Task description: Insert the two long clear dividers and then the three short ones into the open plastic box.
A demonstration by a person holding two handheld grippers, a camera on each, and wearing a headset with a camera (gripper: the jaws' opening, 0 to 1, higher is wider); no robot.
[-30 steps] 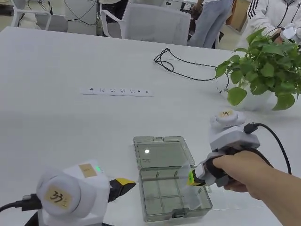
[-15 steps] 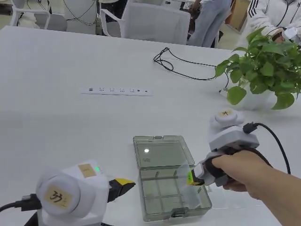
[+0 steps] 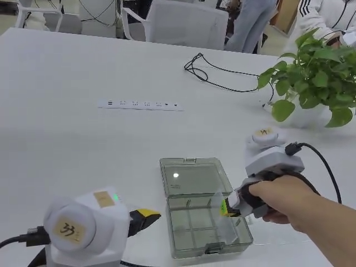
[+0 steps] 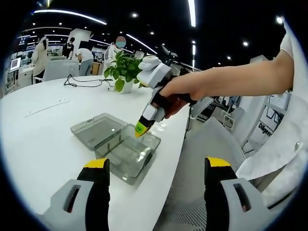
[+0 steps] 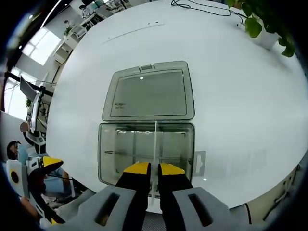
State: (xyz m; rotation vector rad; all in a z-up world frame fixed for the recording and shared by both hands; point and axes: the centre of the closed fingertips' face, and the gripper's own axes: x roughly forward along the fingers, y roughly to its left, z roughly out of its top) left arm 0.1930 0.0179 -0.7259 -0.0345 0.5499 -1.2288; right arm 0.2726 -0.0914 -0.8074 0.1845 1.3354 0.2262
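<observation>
— At the near edge of the surface (image 3: 83, 150), what's the left gripper (image 4: 156, 164) doing?
— Fingers wide apart, empty. Beyond it, the right gripper (image 5: 154, 172) pinches one clear divider (image 5: 155, 144) upright over the one open box (image 5: 103, 159).
— Handling?
— Thin, stiff and slick, I'd judge; hold its top edge. Dividers inside: can't count.

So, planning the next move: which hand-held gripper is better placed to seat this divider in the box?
Right hand-held gripper: shut on the clear divider over the open box. Left hand-held gripper is open and apart from it.
</observation>
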